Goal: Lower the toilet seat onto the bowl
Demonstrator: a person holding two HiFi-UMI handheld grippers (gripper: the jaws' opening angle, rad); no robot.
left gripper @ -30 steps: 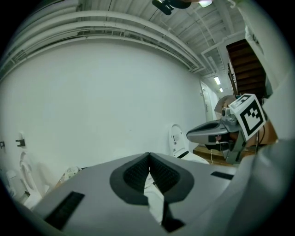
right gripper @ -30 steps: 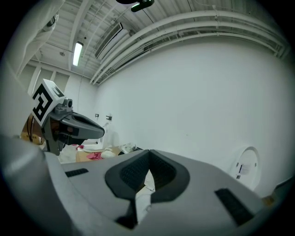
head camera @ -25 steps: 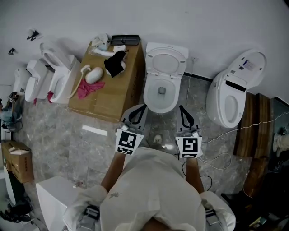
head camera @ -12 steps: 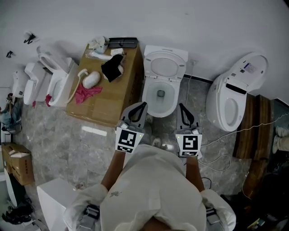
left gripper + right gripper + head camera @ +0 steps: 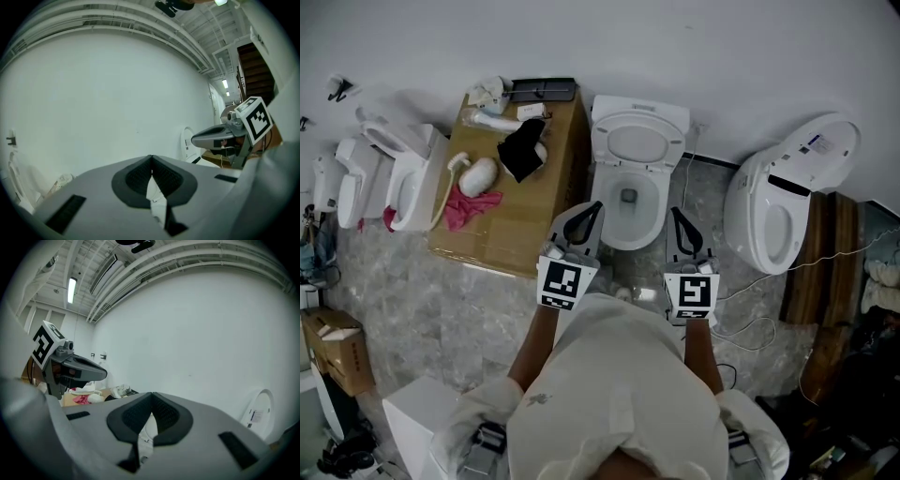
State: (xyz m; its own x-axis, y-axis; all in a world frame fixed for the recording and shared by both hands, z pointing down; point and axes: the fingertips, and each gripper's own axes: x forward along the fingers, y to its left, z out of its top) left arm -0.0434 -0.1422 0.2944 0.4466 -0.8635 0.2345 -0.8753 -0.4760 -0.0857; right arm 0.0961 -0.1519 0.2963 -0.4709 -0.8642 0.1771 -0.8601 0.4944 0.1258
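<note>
White oval plastic toilet seat [image 5: 637, 142] stands raised behind its white ceramic bowl [image 5: 654, 216], just beyond left gripper [image 5: 594, 208] and right gripper [image 5: 675, 215], jaws closed on nothing – likely stiff, slick, hinged; best nudged at its top rim.

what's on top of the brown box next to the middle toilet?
On the box: a black cloth, a pink cloth, a white rounded piece with a hose, a black tray at the wall end, small white items. Anything under the cloths is covered.
</note>
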